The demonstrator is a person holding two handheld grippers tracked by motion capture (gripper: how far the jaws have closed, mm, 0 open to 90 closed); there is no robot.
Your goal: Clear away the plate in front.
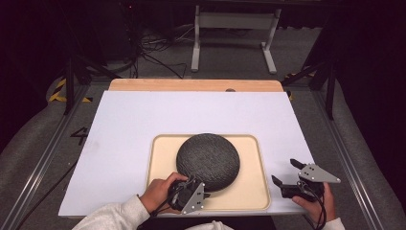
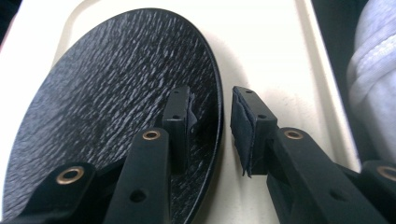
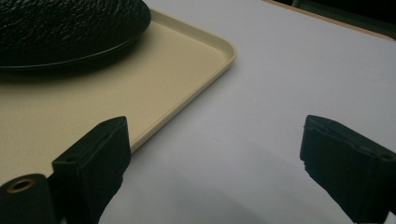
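Note:
A round black dish [image 1: 208, 160] with a rough, ridged surface lies on a beige tray [image 1: 253, 177]. My left gripper [image 1: 198, 189] is at the dish's near edge. In the left gripper view the dish [image 2: 116, 93] fills the left side, and the left gripper [image 2: 212, 100] straddles its rim. One jaw is over the dish, the other over the tray [image 2: 271, 56], with a gap between them. My right gripper [image 1: 283, 171] stands open over the white sheet just right of the tray. In the right gripper view the right gripper [image 3: 215, 135] holds nothing, with the dish [image 3: 60, 23] and tray [image 3: 140, 93] at upper left.
A white sheet [image 1: 143, 120] covers most of the table, and a strip of wooden tabletop [image 1: 191, 85] shows at the far edge. Beyond the table are a white frame's legs [image 1: 195, 48] and cables on the floor. A grey sleeve [image 2: 373, 84] is at the right of the left gripper view.

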